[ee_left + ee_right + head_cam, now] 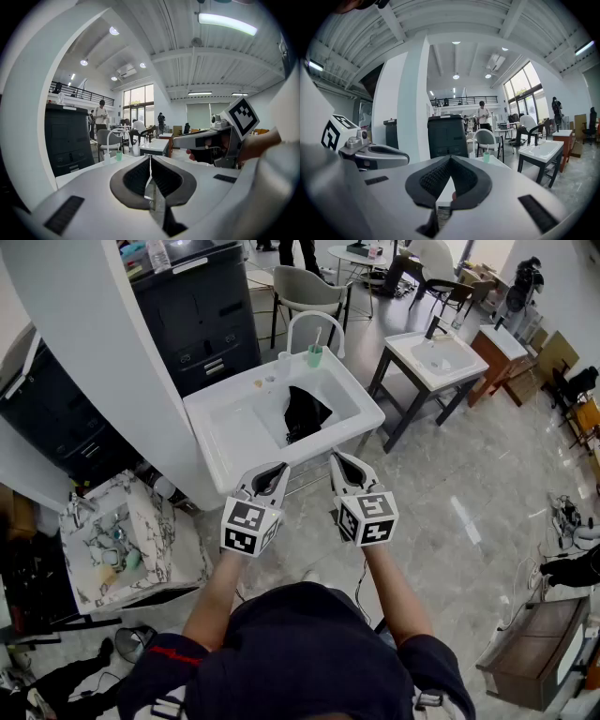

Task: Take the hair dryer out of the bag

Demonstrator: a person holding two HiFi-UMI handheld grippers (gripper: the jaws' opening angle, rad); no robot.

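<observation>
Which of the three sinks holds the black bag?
The middle sink, green cup on its rim: the bag lies in its basin. The right sink and marble sink have none.

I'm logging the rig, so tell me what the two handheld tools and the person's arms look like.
Both the left tool and the right tool have white shells with dark, ribbed pads set in a teardrop-shaped recess. Each carries a white cube printed with black square markers. The person wears a dark short-sleeved top, and the forearms are bare.
</observation>
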